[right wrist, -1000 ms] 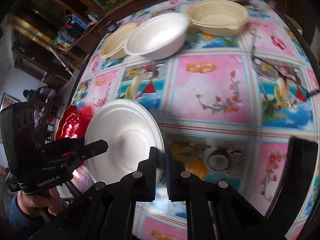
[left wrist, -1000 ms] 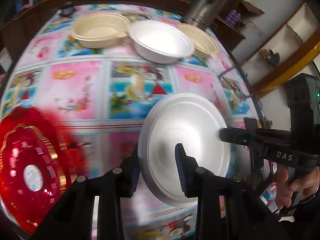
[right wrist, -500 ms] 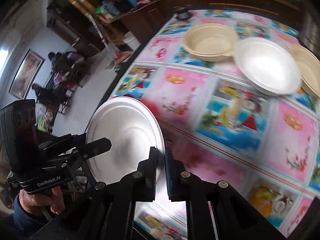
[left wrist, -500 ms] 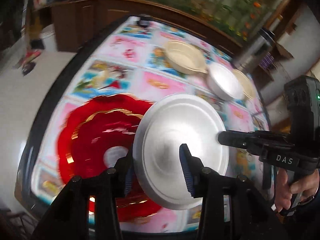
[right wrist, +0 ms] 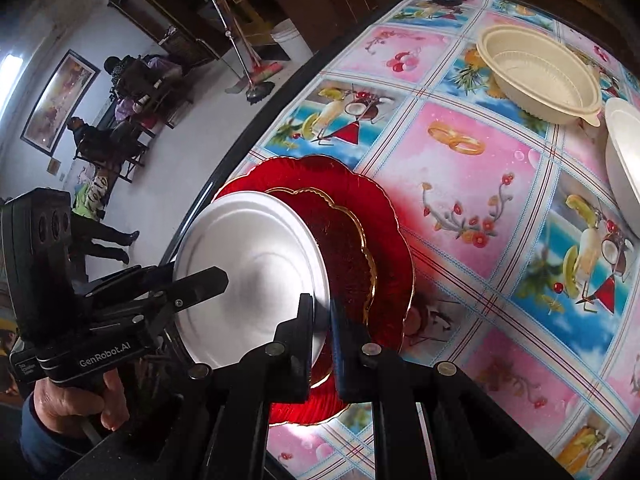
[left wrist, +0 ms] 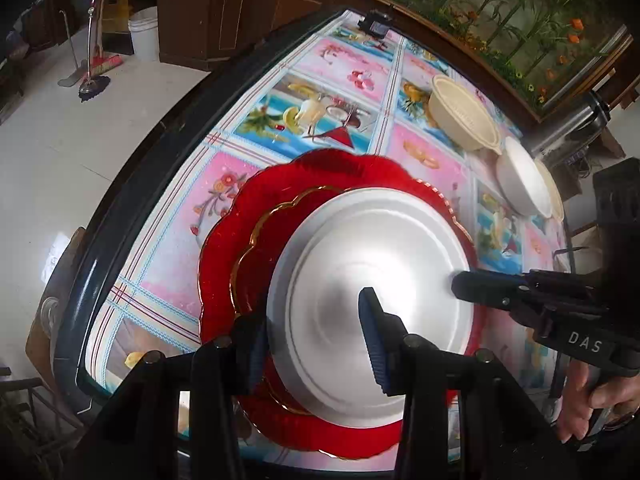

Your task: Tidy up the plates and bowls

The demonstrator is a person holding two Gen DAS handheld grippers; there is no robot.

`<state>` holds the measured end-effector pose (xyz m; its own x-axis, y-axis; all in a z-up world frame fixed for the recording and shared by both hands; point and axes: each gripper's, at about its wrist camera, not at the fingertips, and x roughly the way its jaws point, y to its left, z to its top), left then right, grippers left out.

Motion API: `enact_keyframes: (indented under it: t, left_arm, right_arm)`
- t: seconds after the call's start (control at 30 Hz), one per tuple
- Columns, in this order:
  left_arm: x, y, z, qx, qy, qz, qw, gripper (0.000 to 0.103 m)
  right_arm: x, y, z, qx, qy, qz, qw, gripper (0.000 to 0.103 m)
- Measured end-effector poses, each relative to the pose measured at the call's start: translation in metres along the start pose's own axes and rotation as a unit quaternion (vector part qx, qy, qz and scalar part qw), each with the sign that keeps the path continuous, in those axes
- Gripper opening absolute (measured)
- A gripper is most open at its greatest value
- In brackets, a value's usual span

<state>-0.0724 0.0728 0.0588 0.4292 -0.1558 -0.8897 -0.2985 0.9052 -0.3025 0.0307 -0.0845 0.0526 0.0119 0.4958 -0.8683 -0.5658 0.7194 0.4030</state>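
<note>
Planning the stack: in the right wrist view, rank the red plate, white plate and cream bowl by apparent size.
1. red plate
2. white plate, though it sits nearer the camera
3. cream bowl, farther away, so its true size is unsure

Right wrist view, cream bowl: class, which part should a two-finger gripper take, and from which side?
I would take the cream bowl by its thin rim, coming from above on the side away from the white bowl. It stands upright and open, so one finger can go inside the wall and one outside.
</note>
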Motion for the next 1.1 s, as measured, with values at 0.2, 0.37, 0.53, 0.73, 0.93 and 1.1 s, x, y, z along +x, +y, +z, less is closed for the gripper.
enact_keyframes:
  t: [0.2, 0.37, 0.53, 0.73, 0.93, 1.1]
  left_arm:
    - [0.003, 0.005, 0.002, -0.006, -0.004, 0.003, 1.0, 0.053]
    - [-0.024, 0.019, 0.0, -0.032, -0.024, -0.023, 0.9989, 0.068]
    - [-0.058, 0.042, 0.019, -0.076, -0.053, -0.048, 0.9945, 0.069]
    - [-0.095, 0.034, 0.021, -0.066, -0.085, -0.039, 0.9934, 0.079]
    - [-0.084, -0.003, -0.012, -0.026, -0.069, -0.058, 0.9956, 0.079]
    - [-0.077, -0.036, -0.024, 0.017, -0.054, -0.072, 0.9958, 0.079]
  right_arm:
    - [0.012, 0.001, 0.001, -0.006, 0.008, -0.015, 1.0, 0.011]
    - [-0.006, -0.002, -0.002, -0.02, -0.003, -0.011, 1.0, 0.014]
    - [-0.052, -0.039, 0.009, 0.028, -0.049, 0.017, 0.998, 0.015]
    - [-0.092, -0.106, 0.036, 0.104, -0.1, -0.04, 0.989, 0.029]
    - [-0.108, -0.162, 0.028, 0.161, -0.105, -0.067, 0.979, 0.03]
    - [-0.12, -0.184, 0.026, 0.183, -0.116, -0.094, 0.972, 0.03]
